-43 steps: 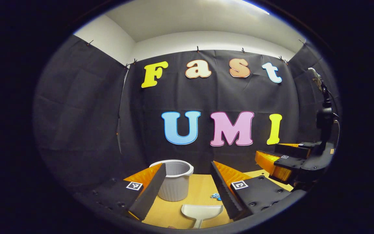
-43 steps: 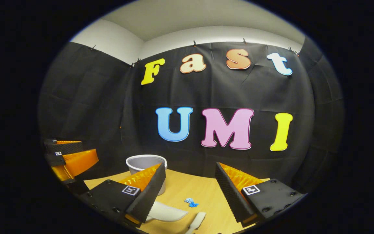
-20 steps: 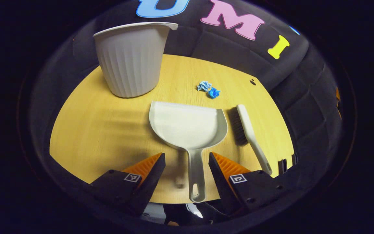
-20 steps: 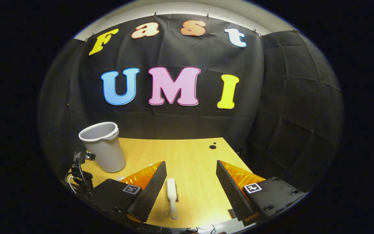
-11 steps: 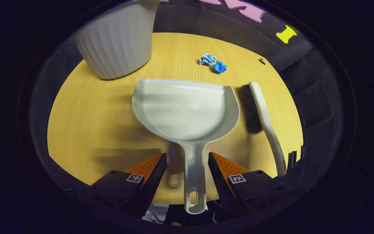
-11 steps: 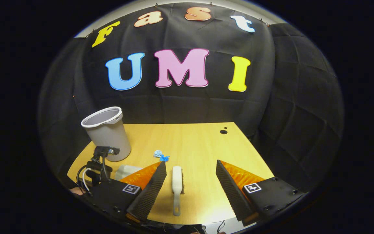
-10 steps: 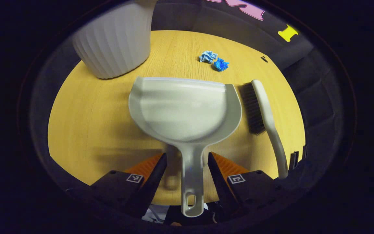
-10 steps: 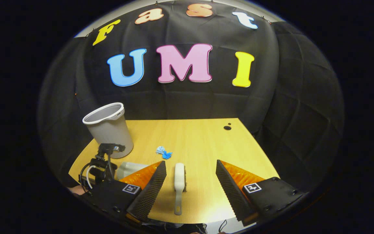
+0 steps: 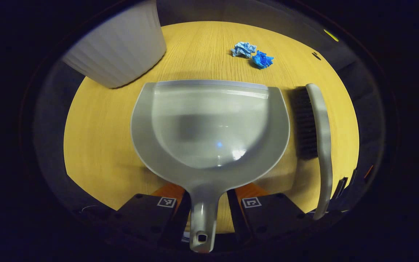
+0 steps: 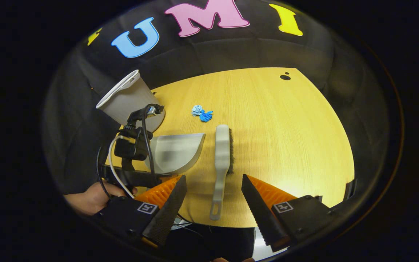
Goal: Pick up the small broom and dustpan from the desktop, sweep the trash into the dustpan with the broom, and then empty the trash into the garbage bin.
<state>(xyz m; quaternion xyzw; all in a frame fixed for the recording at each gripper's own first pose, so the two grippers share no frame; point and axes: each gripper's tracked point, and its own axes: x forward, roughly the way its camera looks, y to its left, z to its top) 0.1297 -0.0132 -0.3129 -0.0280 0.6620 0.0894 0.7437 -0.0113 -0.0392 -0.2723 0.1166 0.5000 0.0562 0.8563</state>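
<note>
One dustpan (image 9: 209,123), one broom (image 9: 318,134), one bin (image 9: 118,51) and two crumpled blue scraps (image 9: 252,55) lie on the worktop (image 9: 100,123).

In the left gripper view the left tool (image 9: 205,207) has its fingers narrow, close on either side of the dustpan's handle; whether both press on it cannot be told. The pan spreads out straight ahead of this tool, open edge away. The broom lies just right of the pan, bristles toward it, handle pointing back. The scraps sit beyond the pan's far edge, ahead and right — the bin stands ahead and left.

In the right gripper view the right tool (image 10: 213,203) is wide open and holds nothing; the broom's (image 10: 222,160) handle lies between its fingers, apart from both. The dustpan (image 10: 175,153) lies ahead-left, where a hand (image 10: 93,196) holds the other tool.

The worktop is pale wood grain with a small dark hole (image 10: 285,77) near its far edge — black cloth hangs behind it.
</note>
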